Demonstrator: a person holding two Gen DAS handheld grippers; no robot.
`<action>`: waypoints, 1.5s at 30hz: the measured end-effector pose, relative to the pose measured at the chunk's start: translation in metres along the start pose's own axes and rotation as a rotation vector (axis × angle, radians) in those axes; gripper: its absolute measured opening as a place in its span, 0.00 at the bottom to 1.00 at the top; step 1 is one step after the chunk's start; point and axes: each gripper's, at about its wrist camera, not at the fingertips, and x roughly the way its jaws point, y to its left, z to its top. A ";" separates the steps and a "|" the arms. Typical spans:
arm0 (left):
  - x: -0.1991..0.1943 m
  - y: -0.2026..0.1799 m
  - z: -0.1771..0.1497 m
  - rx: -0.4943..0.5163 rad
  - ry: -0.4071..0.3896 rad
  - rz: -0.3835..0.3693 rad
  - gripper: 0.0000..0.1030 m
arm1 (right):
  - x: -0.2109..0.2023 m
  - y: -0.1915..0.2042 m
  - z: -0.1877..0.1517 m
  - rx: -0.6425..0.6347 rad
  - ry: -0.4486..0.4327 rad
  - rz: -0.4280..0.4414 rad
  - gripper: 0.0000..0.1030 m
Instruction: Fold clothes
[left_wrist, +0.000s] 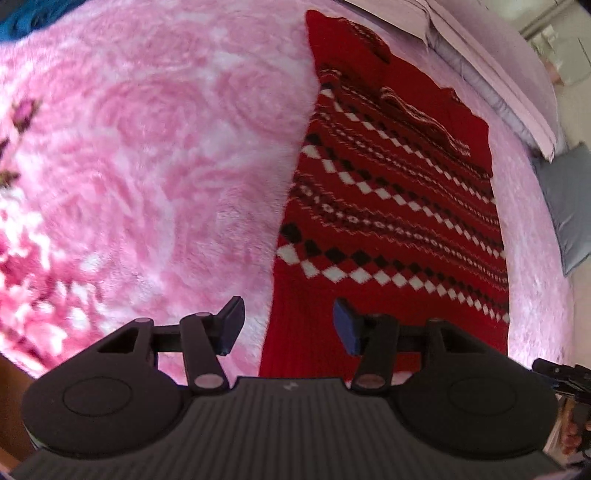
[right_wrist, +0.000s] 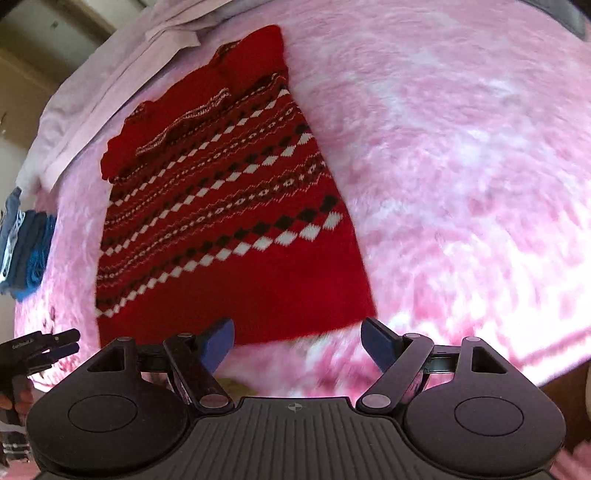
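A red knitted sweater (left_wrist: 388, 206) (right_wrist: 229, 221) with bands of white and black diamonds lies flat on a fluffy pink blanket (left_wrist: 147, 166) (right_wrist: 443, 166). It forms a long rectangle, with a patterned sleeve laid across its far end. My left gripper (left_wrist: 288, 312) hangs open above the sweater's near left edge, one finger over the blanket and one over the red knit. My right gripper (right_wrist: 297, 328) stands open over the sweater's near right corner. Neither has anything between its fingers. Both views are blurred.
A pale lilac sheet or pillow (left_wrist: 498, 74) (right_wrist: 92, 92) lies beyond the sweater's far end. A stack of folded blue clothes (right_wrist: 26, 254) sits at the blanket's left side. A grey-blue pillow (left_wrist: 569, 206) lies at the right. Pink blanket stretches wide on both sides.
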 end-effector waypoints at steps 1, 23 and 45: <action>0.005 0.005 0.000 -0.015 -0.009 -0.018 0.47 | 0.007 -0.006 0.006 -0.008 -0.007 0.019 0.77; 0.057 0.044 -0.001 -0.137 0.011 -0.359 0.38 | 0.077 -0.104 0.039 0.171 0.108 0.480 0.53; -0.019 0.065 -0.032 -0.107 -0.039 -0.372 0.03 | 0.038 -0.091 0.027 0.157 0.070 0.440 0.04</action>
